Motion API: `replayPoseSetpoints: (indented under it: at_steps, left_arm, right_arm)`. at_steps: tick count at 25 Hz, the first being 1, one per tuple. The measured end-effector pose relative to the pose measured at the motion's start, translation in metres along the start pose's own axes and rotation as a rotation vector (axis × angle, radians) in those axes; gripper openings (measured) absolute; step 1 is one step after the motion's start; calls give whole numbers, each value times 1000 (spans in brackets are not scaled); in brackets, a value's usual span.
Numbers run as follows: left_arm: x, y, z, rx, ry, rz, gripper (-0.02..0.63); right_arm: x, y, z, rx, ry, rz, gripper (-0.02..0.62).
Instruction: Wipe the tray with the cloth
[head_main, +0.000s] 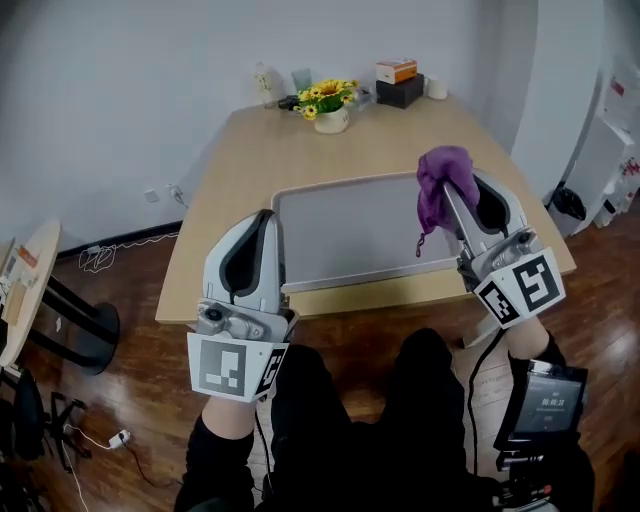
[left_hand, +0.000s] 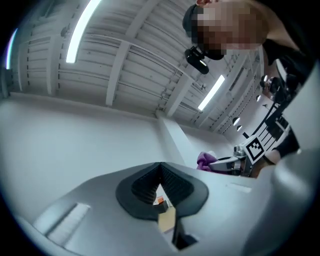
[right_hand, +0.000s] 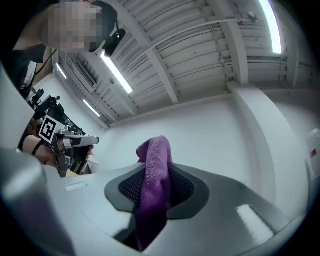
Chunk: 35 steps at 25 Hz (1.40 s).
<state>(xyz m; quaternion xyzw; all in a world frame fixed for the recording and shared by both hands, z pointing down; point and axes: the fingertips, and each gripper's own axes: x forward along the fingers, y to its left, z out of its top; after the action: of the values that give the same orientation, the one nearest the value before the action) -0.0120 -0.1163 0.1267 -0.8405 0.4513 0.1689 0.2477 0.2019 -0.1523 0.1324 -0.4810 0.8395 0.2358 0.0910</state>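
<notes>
In the head view, the left gripper (head_main: 262, 220) and the right gripper (head_main: 452, 190) are both raised above the near edge of the tabletop (head_main: 300, 150), well clear of it. The grey tray (head_main: 345, 235) lies flat on the tabletop between them, bare, with nothing touching it. The purple cloth (head_main: 440, 180) hangs bunched from the right gripper's tip, off the tray. A pot of yellow flowers (head_main: 328, 105) stands at the far end.

In the left gripper view, the jaws are fully together with nothing between them, pointing up toward the ceiling.

In the right gripper view, the jaws are clamped on a fold of the cloth, which drapes down through them.

No wiping is under way. Whether the tray is already wiped or the cloth must yet come down onto it, the pictures cannot settle.
</notes>
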Motion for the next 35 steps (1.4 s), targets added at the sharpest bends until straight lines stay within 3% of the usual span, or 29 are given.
replayPoseSetpoints:
  at_steps: [5,8,13,15,17,19,22,24,27,29,31,33,35]
  left_arm:
    - [-7,18,-9,-25,15,62,2]
    - [-13,27,-9,-15,21,106,2]
    - [-19,25,-17,-21,41,119,2]
    - [-21,25,-22,-28,59,117,2]
    - [-22,25,-24,-31,73,112,2]
    - [-24,26,-26,-27,84,109,2]
    - [-26,31,-28,-31,91,115,2]
    - [-28,33,-30,-37,94,122,2]
    - [-28,31,-29,-34,89,120,2]
    - [-27,29,-28,-33,82,116,2]
    - [-25,28,-26,-36,75,114,2]
    - [-22,25,-24,-40,70,106,2]
    - [-21,22,-23,-38,72,94,2]
  right_arm:
    - [-15,-84,-45,51,109,-180,94]
    - [-21,-130,-115,61,344,-249,94]
    - [-43,-137,-247,149,839,-197,107]
    - [-53,-133,-275,164,963,-178,121]
    - [-55,-136,-277,172,997,-190,143]
    - [-51,-142,-260,166,966,-212,183]
    - [-36,-155,-209,161,813,-270,231]
    - [-25,-163,-166,168,660,-311,249]
    - [-14,-162,-81,175,321,-353,249]
    - [-13,-148,-25,154,99,-355,213]
    - [-14,-124,11,148,-55,-317,171]
    - [-13,-95,23,166,-119,-256,101]
    - [-11,-69,19,161,-121,-201,114]
